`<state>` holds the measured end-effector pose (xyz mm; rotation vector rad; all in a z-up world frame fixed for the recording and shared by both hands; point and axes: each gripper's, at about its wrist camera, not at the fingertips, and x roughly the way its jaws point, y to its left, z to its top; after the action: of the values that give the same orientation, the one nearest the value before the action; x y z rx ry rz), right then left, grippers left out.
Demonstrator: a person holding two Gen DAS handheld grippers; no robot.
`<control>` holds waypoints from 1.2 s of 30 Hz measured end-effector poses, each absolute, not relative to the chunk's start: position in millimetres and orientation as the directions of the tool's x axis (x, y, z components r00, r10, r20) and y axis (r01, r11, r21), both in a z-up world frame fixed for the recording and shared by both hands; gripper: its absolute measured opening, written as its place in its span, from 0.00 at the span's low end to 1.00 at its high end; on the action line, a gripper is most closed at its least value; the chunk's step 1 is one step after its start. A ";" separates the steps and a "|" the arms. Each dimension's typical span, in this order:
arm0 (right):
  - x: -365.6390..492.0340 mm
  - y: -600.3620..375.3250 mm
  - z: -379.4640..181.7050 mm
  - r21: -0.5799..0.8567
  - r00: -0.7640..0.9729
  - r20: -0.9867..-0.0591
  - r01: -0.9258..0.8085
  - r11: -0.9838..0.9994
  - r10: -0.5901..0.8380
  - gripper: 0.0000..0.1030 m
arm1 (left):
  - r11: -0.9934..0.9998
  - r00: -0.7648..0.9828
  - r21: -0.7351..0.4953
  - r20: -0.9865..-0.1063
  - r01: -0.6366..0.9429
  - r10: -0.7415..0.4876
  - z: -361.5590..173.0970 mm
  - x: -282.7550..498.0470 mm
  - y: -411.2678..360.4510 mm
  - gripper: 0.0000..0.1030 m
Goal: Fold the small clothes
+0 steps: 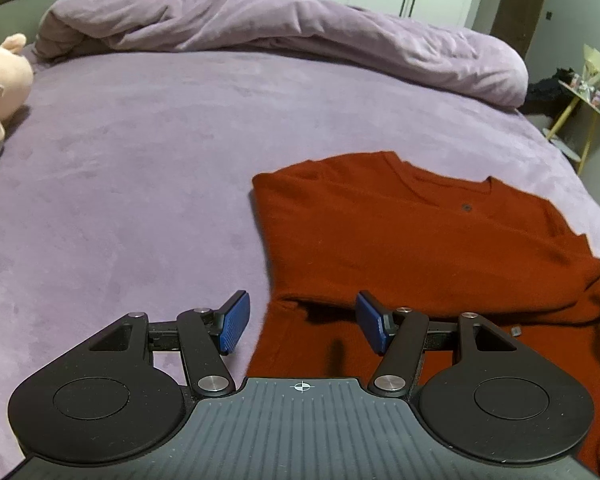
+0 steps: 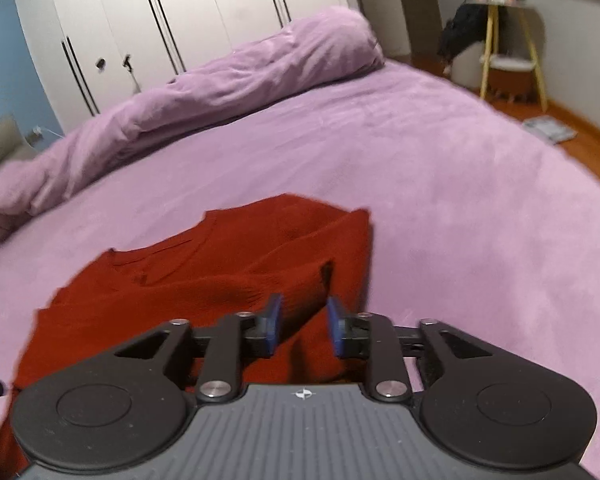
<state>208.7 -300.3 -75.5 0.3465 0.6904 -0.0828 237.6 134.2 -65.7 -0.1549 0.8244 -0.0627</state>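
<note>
My two grippers hover over a rust-red knit sweater (image 1: 400, 240) on the mauve plush bedspread (image 1: 140, 160).

Far off my left gripper (image 1: 302, 326), to its left, lies a peach plush toy (image 1: 2, 84); its blue pads (image 1: 234, 322) stand spread with nothing between them, the sweater's left edge just ahead and under the right pad. Beyond, a rumpled lilac duvet (image 1: 280, 28) runs across. My right gripper (image 2: 303, 326) has its jaws parted a little, over the sweater's folded right side; whether cloth is caught between them I cannot tell.
</note>
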 end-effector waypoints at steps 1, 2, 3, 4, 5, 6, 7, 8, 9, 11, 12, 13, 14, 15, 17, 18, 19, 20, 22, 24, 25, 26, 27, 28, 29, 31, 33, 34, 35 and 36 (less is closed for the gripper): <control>209.9 -300.6 -78.2 0.301 0.768 -0.639 0.184 0.936 0.054 0.30 | 0.985 0.675 -0.171 -0.727 -0.004 -0.123 -64.8 238.1 133.1 0.62; 212.2 -299.5 -79.8 0.305 0.765 -0.641 0.180 0.935 0.062 0.31 | 0.984 0.672 -0.180 -0.728 0.000 -0.133 -63.8 238.4 131.9 0.62; 215.2 -297.7 -81.4 0.308 0.764 -0.641 0.167 0.937 0.074 0.34 | 0.983 0.670 -0.185 -0.729 0.006 -0.142 -63.0 238.7 130.2 0.62; 219.0 -295.6 -83.6 0.302 0.763 -0.641 0.148 0.942 0.085 0.42 | 0.982 0.668 -0.186 -0.729 0.014 -0.147 -62.3 239.1 128.9 0.62; 222.8 -292.9 -85.4 0.286 0.758 -0.647 0.138 0.948 0.085 0.45 | 0.983 0.667 -0.184 -0.730 0.022 -0.151 -61.3 239.4 127.2 0.62; 225.7 -290.7 -87.2 0.261 0.754 -0.653 0.135 0.956 0.072 0.45 | 0.983 0.666 -0.184 -0.730 0.028 -0.156 -60.3 239.7 126.1 0.62; 226.9 -289.6 -88.4 0.240 0.759 -0.649 0.128 0.962 0.060 0.47 | 0.982 0.665 -0.187 -0.729 0.035 -0.162 -59.6 240.0 125.3 0.63; 226.5 -288.9 -88.9 0.226 0.767 -0.640 0.122 0.966 0.052 0.51 | 0.980 0.665 -0.192 -0.727 0.042 -0.171 -59.1 240.6 125.2 0.63; 225.7 -289.5 -89.9 0.218 0.779 -0.626 0.118 0.969 0.046 0.52 | 0.979 0.663 -0.199 -0.726 0.050 -0.182 -59.2 241.4 125.0 0.63; 227.6 -291.9 -92.9 0.216 0.789 -0.613 0.110 0.970 0.047 0.52 | 0.976 0.662 -0.209 -0.724 0.059 -0.195 -60.1 243.7 123.9 0.63; 229.8 -293.7 -94.6 0.221 0.788 -0.613 0.104 0.970 0.056 0.52 | 0.976 0.661 -0.209 -0.724 0.060 -0.196 -60.6 245.5 122.6 0.63; 231.9 -294.5 -96.5 0.231 0.787 -0.612 0.087 0.969 0.075 0.52 | 0.977 0.661 -0.205 -0.725 0.060 -0.193 -61.0 247.0 120.9 0.63; 233.9 -294.4 -97.6 0.233 0.785 -0.614 0.074 0.970 0.088 0.46 | 0.978 0.662 -0.200 -0.725 0.060 -0.189 -61.3 248.4 119.3 0.63; 235.6 -292.8 -98.1 0.225 0.781 -0.617 0.055 0.973 0.098 0.41 | 0.979 0.665 -0.194 -0.723 0.063 -0.187 -61.0 249.6 117.6 0.63; 237.7 -289.5 -96.4 0.192 0.772 -0.629 0.040 0.981 0.091 0.10 | 0.981 0.673 -0.181 -0.718 0.066 -0.178 -60.4 252.0 114.3 0.63; 238.4 -289.5 -95.0 0.184 0.766 -0.637 0.044 0.982 0.085 0.07 | 0.983 0.676 -0.174 -0.717 0.065 -0.172 -60.3 253.7 112.6 0.63; 238.0 -291.4 -92.4 0.204 0.764 -0.638 0.042 0.978 0.100 0.06 | 0.984 0.677 -0.169 -0.717 0.062 -0.166 -60.5 255.5 111.1 0.63; 236.6 -294.1 -88.7 0.240 0.767 -0.629 0.036 0.970 0.127 0.05 | 0.984 0.678 -0.167 -0.717 0.058 -0.161 -60.6 257.2 109.9 0.63; 230.7 -303.8 -79.9 0.351 0.792 -0.578 0.025 0.936 0.196 0.05 | 0.985 0.678 -0.164 -0.719 0.053 -0.156 -60.9 260.9 107.8 0.63; 227.9 -314.7 -75.2 0.423 0.812 -0.545 0.050 0.905 0.210 0.05 | 0.988 0.678 -0.148 -0.722 0.048 -0.141 -61.5 264.2 104.5 0.63; 228.3 -318.1 -74.5 0.413 0.816 -0.549 0.077 0.908 0.181 0.03 | 0.989 0.678 -0.139 -0.723 0.049 -0.135 -61.6 265.9 102.6 0.63; 230.5 -317.6 -75.2 0.368 0.812 -0.568 0.100 0.924 0.138 0.03 | 0.991 0.678 -0.126 -0.724 0.049 -0.126 -61.5 267.2 100.2 0.63; 233.9 -313.5 -77.1 0.282 0.797 -0.600 0.128 0.951 0.071 0.03 | 0.992 0.680 -0.118 -0.724 0.052 -0.122 -60.9 267.8 98.9 0.63; 238.0 -307.8 -80.1 0.191 0.778 -0.628 0.158 0.969 -0.003 0.04 | 0.992 0.682 -0.111 -0.721 0.053 -0.117 -60.3 268.0 97.9 0.63; 241.2 -303.4 -82.5 0.131 0.760 -0.646 0.192 0.973 -0.063 0.06 | 0.994 0.686 -0.099 -0.720 0.050 -0.106 -59.8 268.4 96.9 0.63; 240.4 -294.9 -79.2 0.079 0.765 -0.629 0.239 0.968 -0.137 0.08 | 0.996 0.700 -0.076 -0.709 0.040 -0.083 -59.2 270.7 94.1 0.63; 237.2 -280.0 -70.6 0.140 0.820 -0.570 0.157 0.978 -0.050 0.08 | 0.997 0.703 -0.076 -0.707 0.033 -0.078 -60.3 276.7 88.7 0.63; 240.1 -266.4 -68.7 0.182 0.827 -0.562 0.087 0.979 0.031 0.08 | 0.996 0.699 -0.083 -0.710 0.033 -0.083 -60.8 281.2 85.0 0.63; 244.9 -251.1 -69.0 0.198 0.817 -0.568 0.019 0.980 0.099 0.08 | 0.994 0.699 -0.096 -0.708 0.041 -0.098 -61.5 285.8 79.5 0.63; 251.4 -228.9 -71.9 0.186 0.798 -0.582 -0.059 0.981 0.158 0.08 | 0.993 0.706 -0.107 -0.699 0.054 -0.113 -62.2 289.7 73.9 0.63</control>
<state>251.4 -228.9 -71.9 0.1616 0.6371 0.1166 289.7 73.9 -62.2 -0.0801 0.7821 -0.0932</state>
